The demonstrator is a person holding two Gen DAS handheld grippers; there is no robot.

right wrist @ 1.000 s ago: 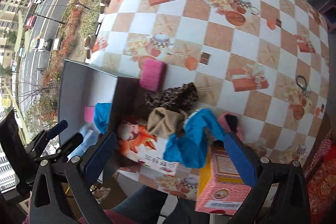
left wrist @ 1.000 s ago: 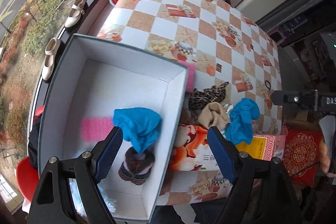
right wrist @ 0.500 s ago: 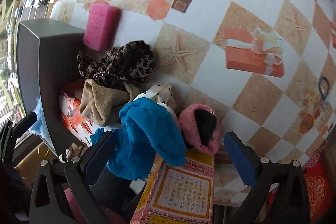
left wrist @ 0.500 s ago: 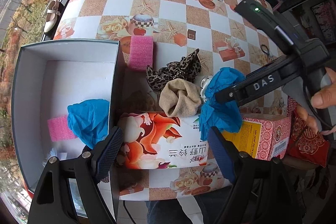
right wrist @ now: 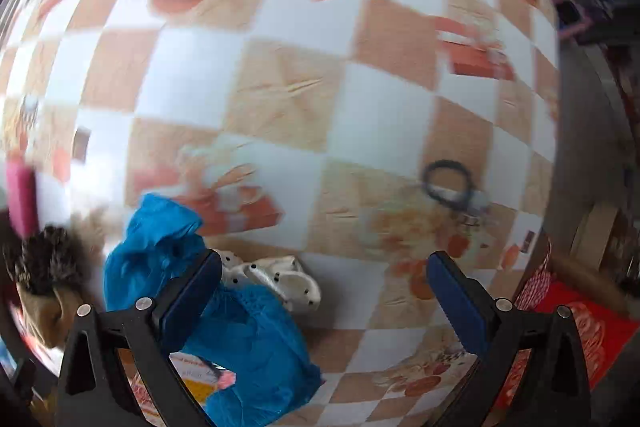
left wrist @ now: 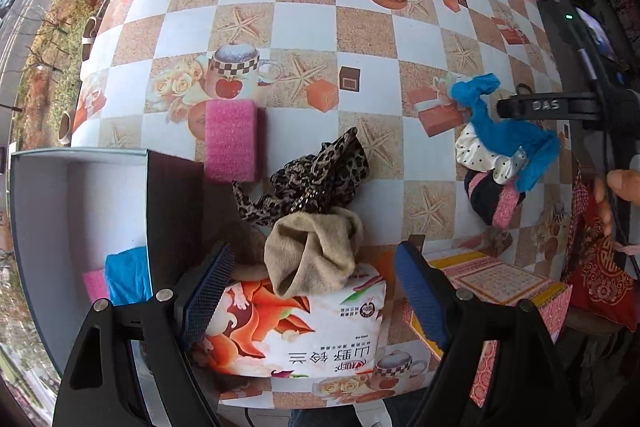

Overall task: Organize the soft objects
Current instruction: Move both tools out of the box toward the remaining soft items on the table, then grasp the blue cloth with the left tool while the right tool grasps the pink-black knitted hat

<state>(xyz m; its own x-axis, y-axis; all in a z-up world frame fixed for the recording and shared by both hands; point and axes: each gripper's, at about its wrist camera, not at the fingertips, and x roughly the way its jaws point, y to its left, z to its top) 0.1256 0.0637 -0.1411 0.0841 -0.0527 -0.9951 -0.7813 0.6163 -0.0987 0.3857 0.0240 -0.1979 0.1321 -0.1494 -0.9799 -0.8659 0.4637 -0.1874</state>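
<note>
The left gripper (left wrist: pixel 312 283) hangs spread wide over a beige cloth (left wrist: pixel 314 255) that lies on a floral tissue pack (left wrist: pixel 296 331), pinching nothing. The right gripper (right wrist: pixel 324 287) is also spread and empty above the checkered surface (right wrist: pixel 280 75), its left pad beside a blue cloth (right wrist: pixel 248 339) and a white dotted scrunchie (right wrist: pixel 288 279). A leopard scrunchie (left wrist: pixel 316 179) and pink sponge (left wrist: pixel 231 139) lie near the open box (left wrist: pixel 76 211).

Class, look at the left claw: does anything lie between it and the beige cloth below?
Nothing visible does. The open left claw hangs directly over the beige cloth, which lies uncovered on the tissue pack.
</note>
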